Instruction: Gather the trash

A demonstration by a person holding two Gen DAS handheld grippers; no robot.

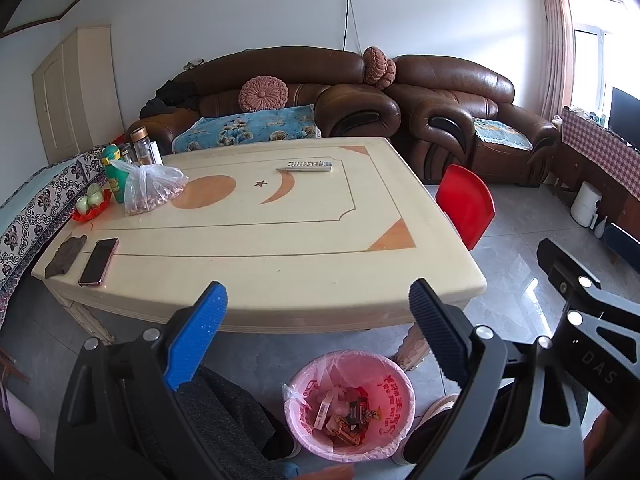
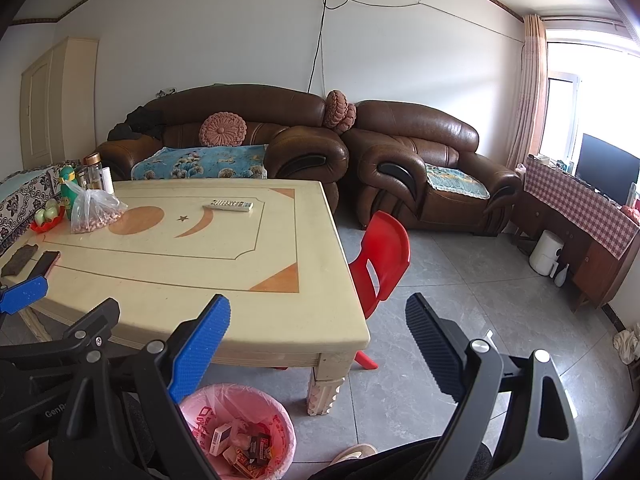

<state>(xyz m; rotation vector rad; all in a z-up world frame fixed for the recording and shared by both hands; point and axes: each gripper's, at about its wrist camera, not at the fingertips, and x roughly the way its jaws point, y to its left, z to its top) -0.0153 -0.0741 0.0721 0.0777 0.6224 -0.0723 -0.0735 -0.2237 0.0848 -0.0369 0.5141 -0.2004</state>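
A pink-lined trash bin stands on the floor at the table's near edge, holding several small boxes and wrappers; it also shows in the right wrist view. My left gripper is open and empty, held above the bin at the front edge of the cream table. My right gripper is open and empty, held near the table's right front corner. The left gripper's blue finger shows at the left of the right wrist view.
On the table lie a remote, a phone, a dark cloth, a plastic bag of nuts, bottles and a red fruit dish. A red chair stands at the right. Brown sofas line the back.
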